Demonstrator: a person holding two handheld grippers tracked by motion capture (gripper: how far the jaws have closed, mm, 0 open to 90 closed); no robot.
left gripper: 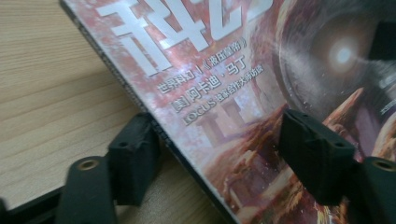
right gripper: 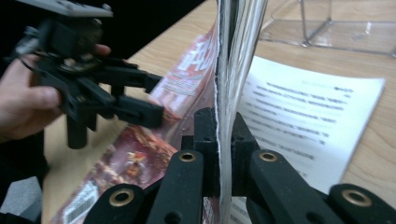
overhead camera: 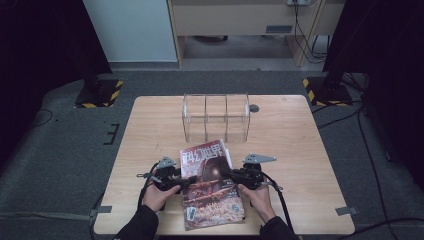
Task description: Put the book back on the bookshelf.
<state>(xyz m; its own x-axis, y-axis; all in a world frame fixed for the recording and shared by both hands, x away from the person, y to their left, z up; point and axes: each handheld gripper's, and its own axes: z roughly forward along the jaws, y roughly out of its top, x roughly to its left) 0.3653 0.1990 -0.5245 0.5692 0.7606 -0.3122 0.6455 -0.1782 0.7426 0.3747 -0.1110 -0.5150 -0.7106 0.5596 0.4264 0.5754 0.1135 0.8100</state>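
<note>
Near the front edge of the pale wooden desk [overhead camera: 150, 120], a glossy red-covered magazine with white Chinese title lettering [overhead camera: 207, 175] lies in front of a clear acrylic divided organizer [overhead camera: 216, 116]. The right tool [right gripper: 219, 140] is clamped tight on the magazine's right edge, pinching the cover and some pages into an upright sheaf, with a printed white page [right gripper: 303, 116] exposed beneath. The left tool [left gripper: 219, 149] stands partly open, straddling the magazine's left spine edge: one jaw is on the desk side, the other over the cover, and neither is visibly pressing.

The main risk, as I judge it, is that the thin pinched pages may crease or tear if the right hand lifts while the rest of the magazine drags. Should the left tool close askew, the slick cover could slip out and the magazine flop open.
</note>
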